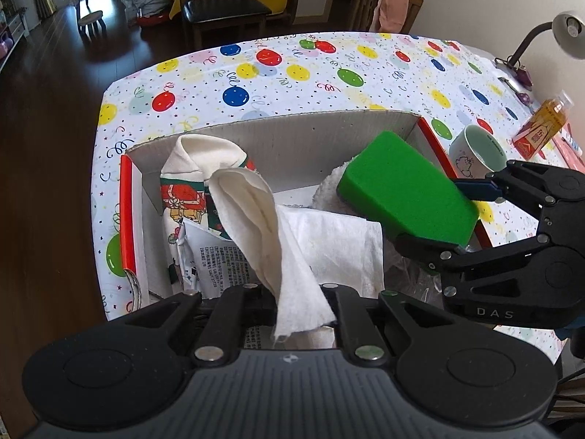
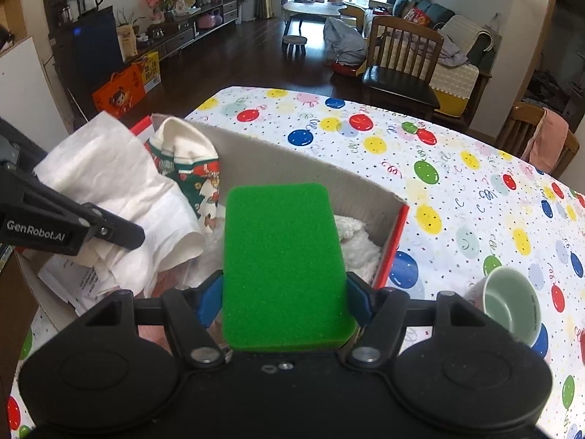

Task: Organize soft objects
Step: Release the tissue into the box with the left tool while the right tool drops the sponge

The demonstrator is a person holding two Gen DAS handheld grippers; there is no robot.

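placing step: right gripper [image 2: 285,292] is clamped on the green sponge [image 2: 283,267] above the box [image 2: 310,168] near its right wall. left gripper [image 1: 298,301] pinches the white cloth [image 1: 292,241] over the box's near edge. next, lower and release both.

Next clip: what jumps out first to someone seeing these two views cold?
The bright green sponge, clamped in the right gripper above the open cardboard box, grabs the eye first. Next is the white cloth pinched in the left gripper at the box's near edge. Under it all, the balloon-print tablecloth is loud, with a pale green mug standing right of the box.
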